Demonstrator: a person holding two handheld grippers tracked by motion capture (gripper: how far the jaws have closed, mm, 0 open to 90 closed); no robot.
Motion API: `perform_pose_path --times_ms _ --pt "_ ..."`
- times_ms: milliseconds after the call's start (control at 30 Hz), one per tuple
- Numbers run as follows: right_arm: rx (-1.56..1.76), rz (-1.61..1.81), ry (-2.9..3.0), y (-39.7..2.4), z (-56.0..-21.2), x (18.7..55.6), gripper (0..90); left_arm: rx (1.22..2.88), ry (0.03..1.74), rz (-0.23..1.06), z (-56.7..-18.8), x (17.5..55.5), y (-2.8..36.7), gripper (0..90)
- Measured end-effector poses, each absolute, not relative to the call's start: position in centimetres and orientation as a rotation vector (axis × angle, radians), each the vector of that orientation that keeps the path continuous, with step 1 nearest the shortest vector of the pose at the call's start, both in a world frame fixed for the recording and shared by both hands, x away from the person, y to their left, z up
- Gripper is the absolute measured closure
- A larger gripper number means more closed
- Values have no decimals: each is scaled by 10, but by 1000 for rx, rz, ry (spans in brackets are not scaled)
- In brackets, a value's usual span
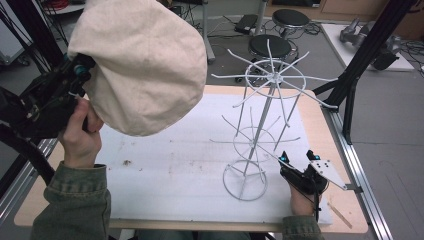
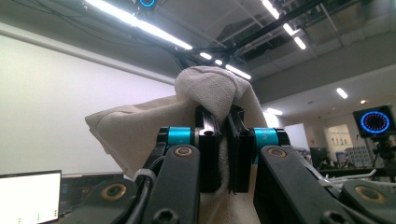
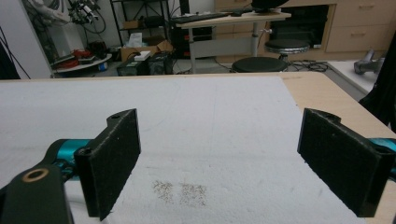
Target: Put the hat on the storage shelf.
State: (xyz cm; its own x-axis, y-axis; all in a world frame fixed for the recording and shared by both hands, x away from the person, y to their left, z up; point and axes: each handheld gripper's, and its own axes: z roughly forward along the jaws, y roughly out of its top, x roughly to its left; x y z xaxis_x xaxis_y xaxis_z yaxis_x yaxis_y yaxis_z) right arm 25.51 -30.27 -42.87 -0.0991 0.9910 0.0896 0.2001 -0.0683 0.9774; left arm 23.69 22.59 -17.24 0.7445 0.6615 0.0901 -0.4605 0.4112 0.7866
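Note:
A cream cloth cap [image 1: 142,62] is held high over the table's left side, close to the high camera. My left gripper [image 1: 80,70] is shut on its edge; in the left gripper view the jaws pinch a fold of the cap [image 2: 212,93] and point up at the ceiling. A white wire hat stand [image 1: 265,125] with several radiating arms stands on the white mat [image 1: 170,170] at the right of centre. My right gripper [image 1: 299,157] rests low near the table's front right, just right of the stand's base ring, open with nothing between its pads [image 3: 112,158].
The wooden table [image 1: 345,210] edge shows past the mat at the right. Black frame posts [image 1: 370,45] rise at the back right, and two round stools [image 1: 270,45] stand behind the table. A few brown specks [image 3: 180,191] mark the mat.

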Motion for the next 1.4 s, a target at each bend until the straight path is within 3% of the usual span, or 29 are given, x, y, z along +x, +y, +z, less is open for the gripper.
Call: perform_pose_path --times_ms 567,1400 --pt "1367 1250 1403 -302 -429 255 124 792 209 614 -159 235 234 849" --pt "1362 1255 1409 -303 -429 255 124 727 200 496 -151 267 202 849"
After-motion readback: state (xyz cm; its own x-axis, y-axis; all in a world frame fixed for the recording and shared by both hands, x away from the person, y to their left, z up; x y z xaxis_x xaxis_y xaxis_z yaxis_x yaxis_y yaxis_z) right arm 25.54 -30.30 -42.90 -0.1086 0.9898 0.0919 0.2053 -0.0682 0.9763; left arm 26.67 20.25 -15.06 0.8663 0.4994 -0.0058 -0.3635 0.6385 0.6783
